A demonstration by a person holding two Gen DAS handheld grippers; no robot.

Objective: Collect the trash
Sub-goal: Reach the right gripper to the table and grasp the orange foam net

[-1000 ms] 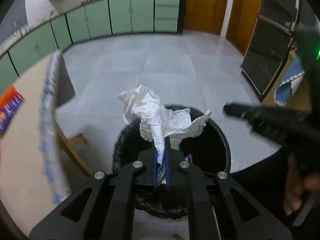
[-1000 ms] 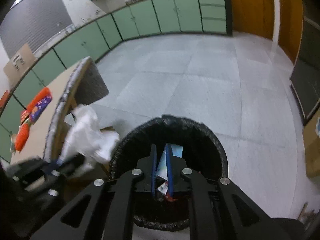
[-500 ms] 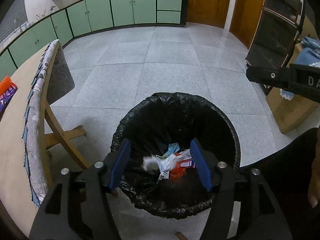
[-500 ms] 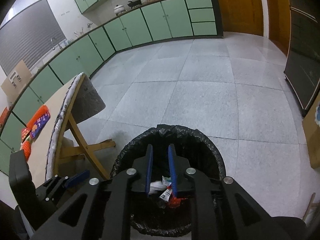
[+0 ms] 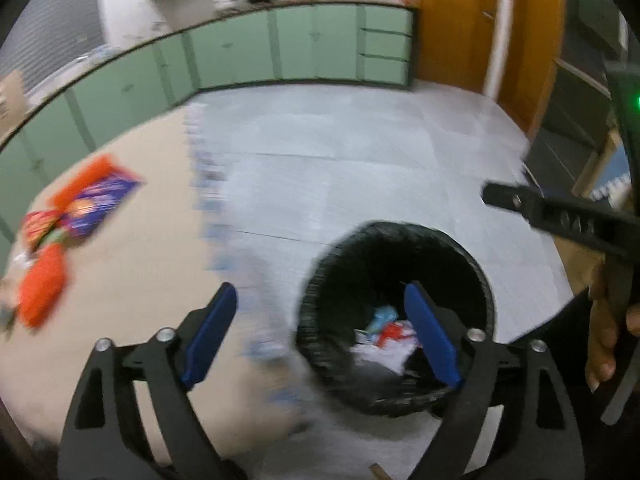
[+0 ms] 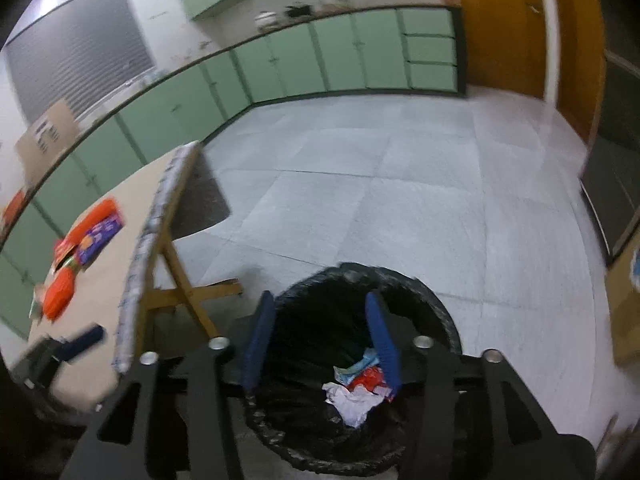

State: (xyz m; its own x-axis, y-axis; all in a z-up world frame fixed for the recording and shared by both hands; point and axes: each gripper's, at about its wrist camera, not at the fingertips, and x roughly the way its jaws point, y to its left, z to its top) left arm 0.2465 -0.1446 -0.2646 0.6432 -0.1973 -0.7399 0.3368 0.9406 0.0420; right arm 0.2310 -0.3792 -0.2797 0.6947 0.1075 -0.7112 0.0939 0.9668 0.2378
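Left gripper point(image 5: 320, 336) and right gripper point(image 6: 322, 340): jaws spread, empty. Lined trash bin point(image 6: 436, 308), lower centre, contains crumpled tissue point(image 6: 352, 400).

Black-lined bin point(image 6: 436, 312) upright on floor; white tissue point(image 6: 352, 400) + red/blue wrappers point(image 6: 366, 372) seen inside. Orange/purple packets point(image 6: 86, 240) blurred, flat on bench.

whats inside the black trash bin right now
Inside the black bag-lined trash bin lie a crumpled white tissue and red and blue wrappers. Anything beneath that pile is hidden.
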